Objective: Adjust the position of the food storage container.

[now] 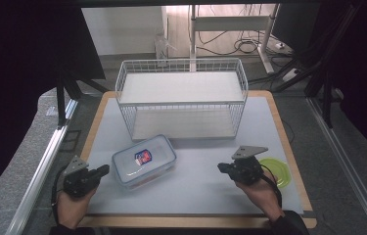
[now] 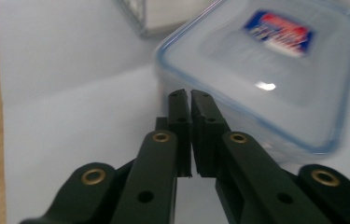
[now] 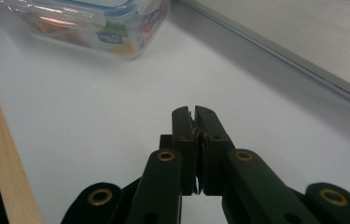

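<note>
A clear plastic food box (image 1: 144,161) with a blue-rimmed lid and a red and blue label lies on the white mat in front of the wire rack. My left gripper (image 1: 103,170) sits just left of it, jaws shut with nothing between them; in the left gripper view its tips (image 2: 190,95) nearly meet the box's (image 2: 275,70) near corner. My right gripper (image 1: 221,168) hovers right of the box, pointing left toward it, also shut and empty. The right gripper view has its closed tips (image 3: 194,112) over bare mat, the box (image 3: 98,23) farther off.
A white wire two-shelf rack (image 1: 181,96) stands at the back of the mat (image 1: 195,191). A lime green lid (image 1: 275,171) lies beside my right hand. The wooden table edge (image 1: 191,221) runs along the front.
</note>
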The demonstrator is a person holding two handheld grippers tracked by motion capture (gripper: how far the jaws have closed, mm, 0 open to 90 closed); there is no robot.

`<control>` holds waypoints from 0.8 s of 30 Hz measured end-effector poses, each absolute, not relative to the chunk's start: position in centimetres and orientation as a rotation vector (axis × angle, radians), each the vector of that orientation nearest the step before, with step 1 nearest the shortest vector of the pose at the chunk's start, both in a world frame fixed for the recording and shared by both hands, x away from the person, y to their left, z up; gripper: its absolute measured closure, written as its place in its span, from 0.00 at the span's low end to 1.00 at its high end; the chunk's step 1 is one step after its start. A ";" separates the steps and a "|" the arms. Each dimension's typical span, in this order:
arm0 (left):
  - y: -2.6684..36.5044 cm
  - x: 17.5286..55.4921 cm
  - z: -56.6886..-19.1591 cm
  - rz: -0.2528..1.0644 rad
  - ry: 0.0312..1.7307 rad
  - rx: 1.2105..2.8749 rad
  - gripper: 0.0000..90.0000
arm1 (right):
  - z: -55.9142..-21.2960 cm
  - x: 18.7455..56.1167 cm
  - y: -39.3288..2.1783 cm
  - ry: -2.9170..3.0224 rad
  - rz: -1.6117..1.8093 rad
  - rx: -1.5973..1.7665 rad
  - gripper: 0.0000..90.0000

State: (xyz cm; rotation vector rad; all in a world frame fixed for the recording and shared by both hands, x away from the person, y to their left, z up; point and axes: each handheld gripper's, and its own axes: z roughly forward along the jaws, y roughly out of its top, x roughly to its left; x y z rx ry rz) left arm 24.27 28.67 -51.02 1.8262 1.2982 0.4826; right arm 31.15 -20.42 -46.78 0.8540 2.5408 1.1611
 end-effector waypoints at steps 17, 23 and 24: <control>25.8 29.1 -52.9 0.512 1.364 1.937 1.00 | -49.0 34.3 -17.7 2.540 1.212 0.880 0.91; 24.0 31.1 -52.9 0.489 1.304 1.980 1.00 | -49.3 35.9 -16.3 2.516 1.172 0.914 1.00; 23.6 31.4 -53.0 0.478 1.297 1.980 1.00 | -49.3 35.9 -16.3 2.516 1.172 0.914 1.00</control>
